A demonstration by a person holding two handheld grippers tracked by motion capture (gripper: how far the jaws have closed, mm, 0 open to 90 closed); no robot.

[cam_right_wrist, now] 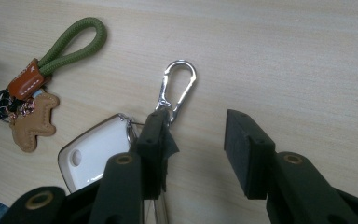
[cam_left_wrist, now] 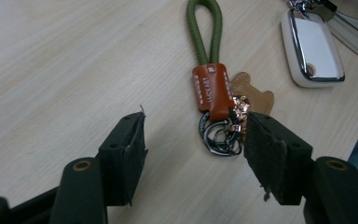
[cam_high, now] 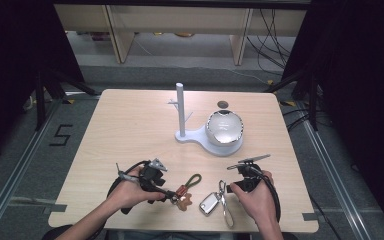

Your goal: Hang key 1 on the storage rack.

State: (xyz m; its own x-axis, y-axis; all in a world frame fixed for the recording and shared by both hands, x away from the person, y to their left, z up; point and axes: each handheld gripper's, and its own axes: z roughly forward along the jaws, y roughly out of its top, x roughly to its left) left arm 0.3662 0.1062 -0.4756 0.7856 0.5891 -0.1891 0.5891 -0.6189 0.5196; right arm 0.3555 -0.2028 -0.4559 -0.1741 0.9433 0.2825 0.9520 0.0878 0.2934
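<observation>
The light wooden worktop (cam_high: 130, 130) carries a white stand (cam_high: 182, 131) with an upright post near its middle, and a round glossy bowl (cam_high: 225, 127) sits on the stand's base toward the far right. Near the front edge, left of centre, the left tool (cam_high: 172, 194) lies low over the wood with its jaws spread wide; nothing is pinched, though its one pad sits just beside the dark metal rings of the green rope keychain (cam_left_wrist: 204, 35). That keychain lies flat near the front edge, its loop pointing away from the tool, with a brown leather tag (cam_left_wrist: 212, 91) and a tan bear-shaped charm (cam_right_wrist: 31, 123). To its right rests a white car key (cam_right_wrist: 98, 156) with a silver carabiner (cam_right_wrist: 177, 88). The right tool (cam_high: 230, 187) holds its jaws spread, empty, one jaw beside the carabiner.
</observation>
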